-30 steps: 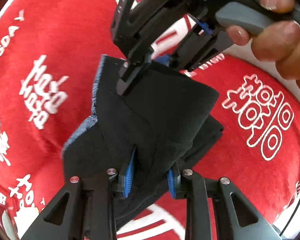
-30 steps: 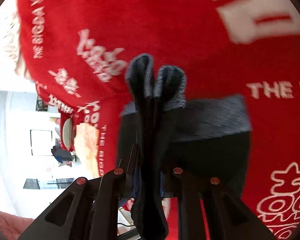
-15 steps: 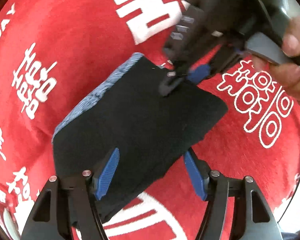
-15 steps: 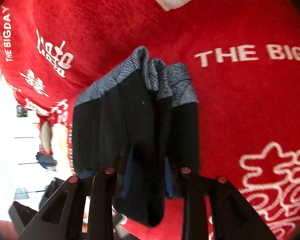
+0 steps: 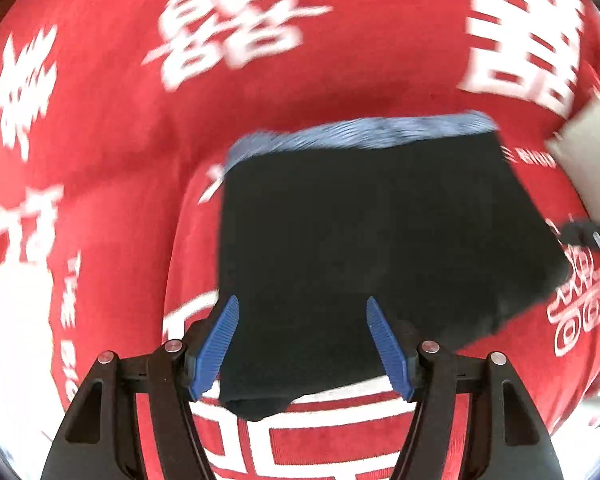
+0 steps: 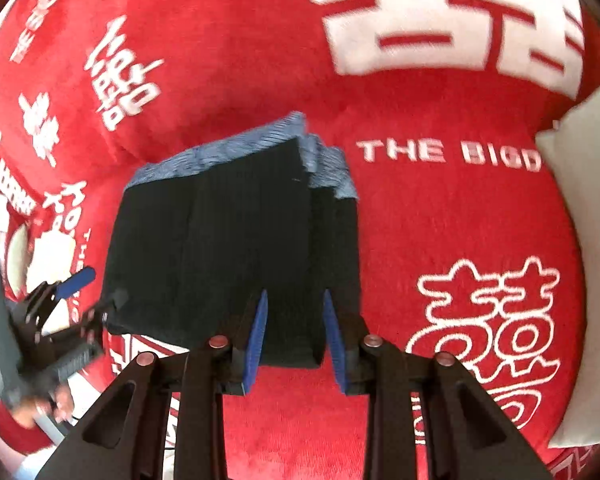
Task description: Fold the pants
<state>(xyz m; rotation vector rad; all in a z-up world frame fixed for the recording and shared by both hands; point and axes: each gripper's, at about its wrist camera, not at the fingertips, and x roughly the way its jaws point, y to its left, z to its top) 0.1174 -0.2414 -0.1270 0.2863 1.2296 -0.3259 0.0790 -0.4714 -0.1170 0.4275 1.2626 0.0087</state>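
Lying folded on the red plush blanket with white lettering, the black pants with a blue-grey ribbed waistband sit just ahead of our spread left gripper. Our right gripper, jaws apart, straddles their near edge; only its view shows stacked waistband layers.

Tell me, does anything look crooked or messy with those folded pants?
Slightly. At the pants' far end, the blue-grey waistband layers are staggered like steps rather than flush. Otherwise it's a neat bundle on the red blanket.
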